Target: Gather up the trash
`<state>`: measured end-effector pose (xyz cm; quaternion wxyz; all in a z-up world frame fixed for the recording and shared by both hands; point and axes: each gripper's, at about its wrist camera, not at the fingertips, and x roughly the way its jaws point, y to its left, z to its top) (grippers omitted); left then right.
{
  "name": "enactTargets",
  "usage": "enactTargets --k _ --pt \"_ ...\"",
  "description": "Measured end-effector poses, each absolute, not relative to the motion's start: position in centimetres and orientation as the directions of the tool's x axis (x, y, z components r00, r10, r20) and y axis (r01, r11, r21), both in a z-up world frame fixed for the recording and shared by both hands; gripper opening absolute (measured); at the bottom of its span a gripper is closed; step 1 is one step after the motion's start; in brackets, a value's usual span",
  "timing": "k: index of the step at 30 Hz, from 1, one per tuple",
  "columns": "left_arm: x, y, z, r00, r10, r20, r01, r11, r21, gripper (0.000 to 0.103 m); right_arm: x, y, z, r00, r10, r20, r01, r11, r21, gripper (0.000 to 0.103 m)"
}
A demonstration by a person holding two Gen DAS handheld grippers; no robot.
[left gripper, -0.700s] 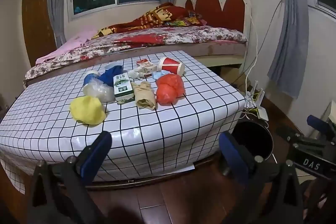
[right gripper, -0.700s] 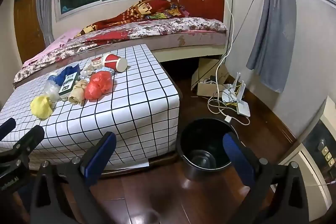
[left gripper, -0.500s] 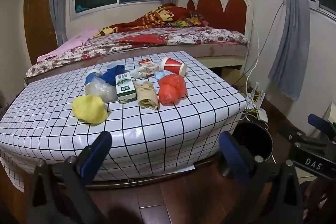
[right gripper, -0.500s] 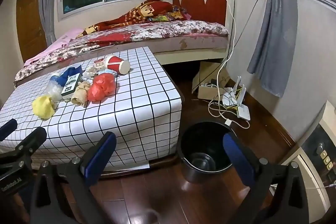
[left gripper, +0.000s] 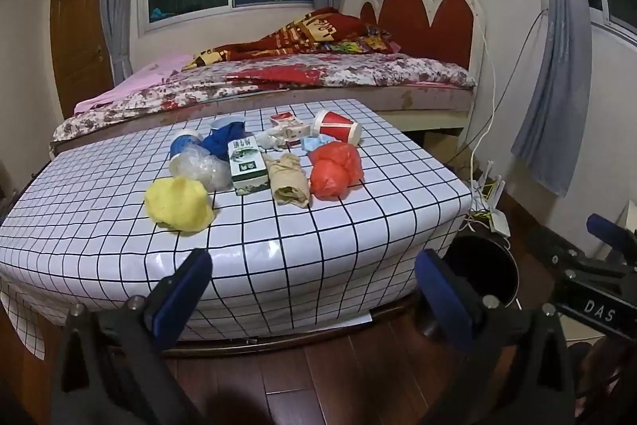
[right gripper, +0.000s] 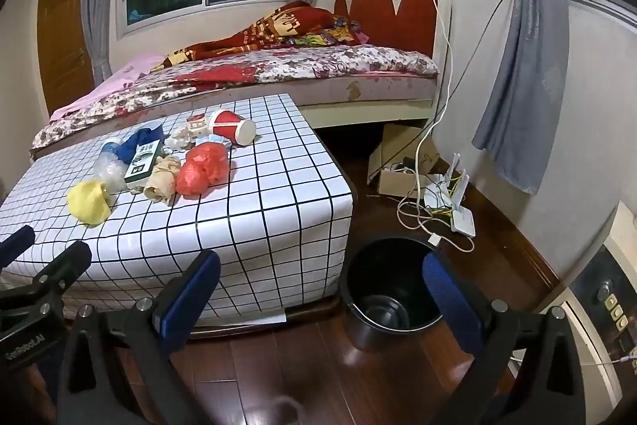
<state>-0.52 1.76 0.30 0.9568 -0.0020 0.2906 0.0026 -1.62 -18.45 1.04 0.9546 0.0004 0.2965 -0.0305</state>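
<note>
Plainly, white letters "DAS" mark the right gripper (left gripper: 597, 309) in the left view, and "GenRobot.AI" marks the left gripper (right gripper: 24, 341) in the right view. The trash, among it a crumpled yellow wad (left gripper: 178, 204), a green-and-white carton (left gripper: 247, 166), a red plastic bag (left gripper: 335, 168) and a tipped red paper cup (left gripper: 337, 126), lies on the white grid-patterned bench (left gripper: 278, 250), well beyond both grippers. Both stand wide open, empty, touching nothing. The black plastic bin (right gripper: 388, 289) sits on the floor beside the bench.
</note>
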Motion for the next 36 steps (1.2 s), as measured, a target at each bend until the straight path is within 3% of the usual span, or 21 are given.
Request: enactTargets --k 36 --pt "-0.96 1.97 -0.42 0.825 0.004 -0.566 -0.007 1.0 -0.003 0.102 -1.65 -18.37 0.8 0.82 -0.054 -0.57 0.057 0.998 -0.014 0.102"
